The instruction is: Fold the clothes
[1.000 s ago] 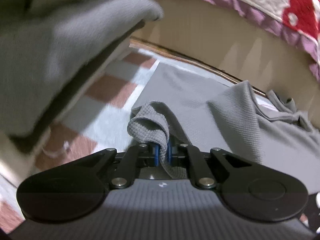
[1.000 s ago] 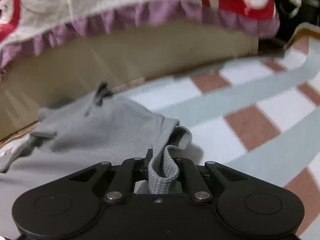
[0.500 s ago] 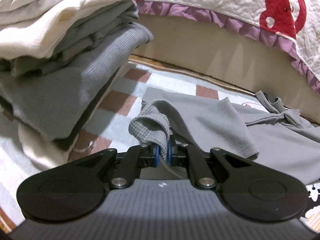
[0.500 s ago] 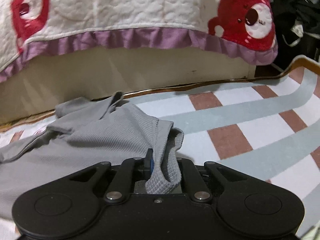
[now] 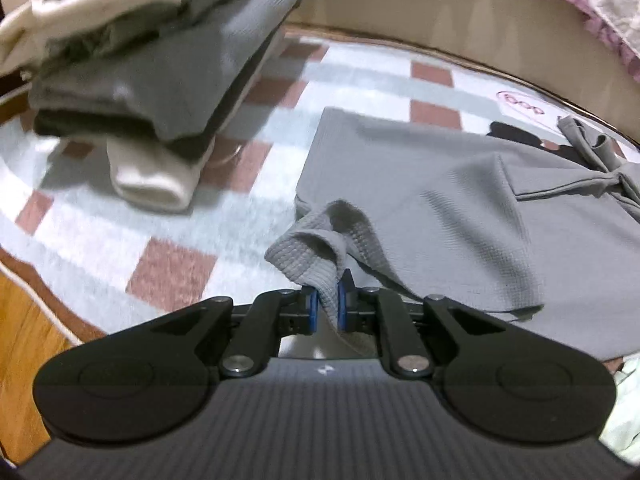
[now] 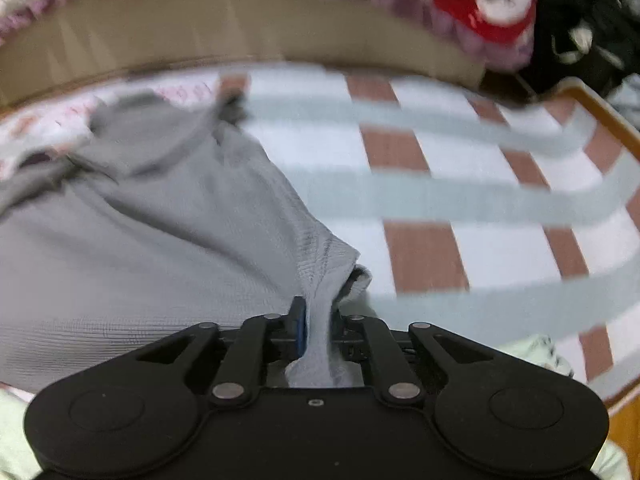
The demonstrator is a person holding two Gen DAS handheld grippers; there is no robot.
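Observation:
A grey waffle-knit garment (image 5: 440, 200) lies spread on the checked rug (image 5: 360, 80), its tie strings bunched at the far right. My left gripper (image 5: 328, 308) has a folded corner of it between the blue pads; the jaws are opening a little, but the pads still press the cloth. In the right wrist view the same garment (image 6: 140, 240) stretches left and away, and my right gripper (image 6: 318, 320) is shut on its other near corner. That view is blurred by motion.
A stack of folded grey and cream clothes (image 5: 160, 60) stands on the rug to the left. The bed base (image 5: 440, 12) and a quilt (image 6: 500, 0) close off the far side. Dark clothes (image 6: 592, 20) lie at the far right. Wood floor (image 5: 24, 320) shows at the near left.
Both grippers have drawn back from the bed, each with its corner, and tipped lower. The garment now lies flatter and further across the rug. The folded stack has slid to the upper left.

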